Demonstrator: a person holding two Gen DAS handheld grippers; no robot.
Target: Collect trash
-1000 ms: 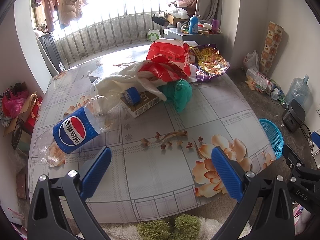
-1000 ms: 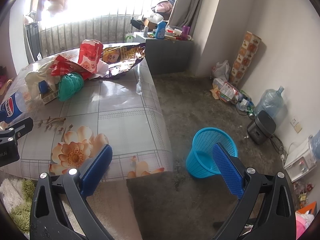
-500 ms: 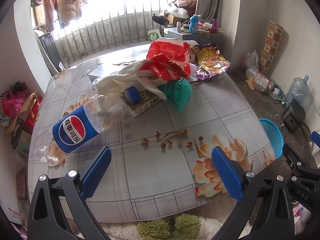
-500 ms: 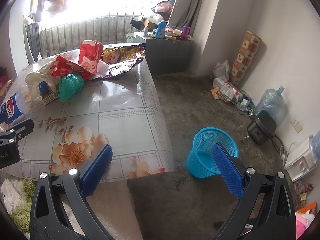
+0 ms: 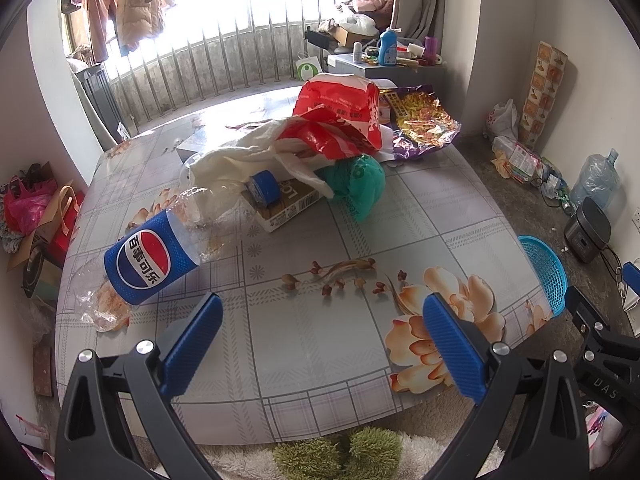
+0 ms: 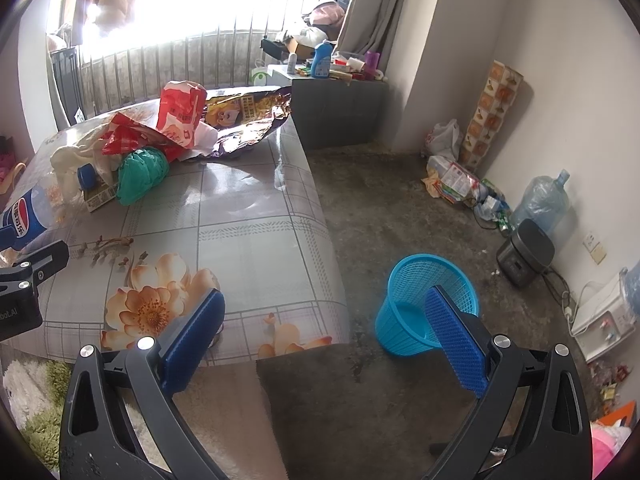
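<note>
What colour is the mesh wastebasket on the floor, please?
The mesh wastebasket is bright blue, clearest in the right wrist view.

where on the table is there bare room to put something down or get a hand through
The near half of the table is bare, from the Pepsi bottle across to the right edge above the blue basket. The far half is crowded: cardboard box, green bag, red bag and snack wrapper.

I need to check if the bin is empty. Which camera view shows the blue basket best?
The right wrist view: the blue basket stands whole on the floor beside the table, its open mouth visible, partly crossed by one finger of the right gripper. The left wrist view shows only its rim past the table edge.
</note>
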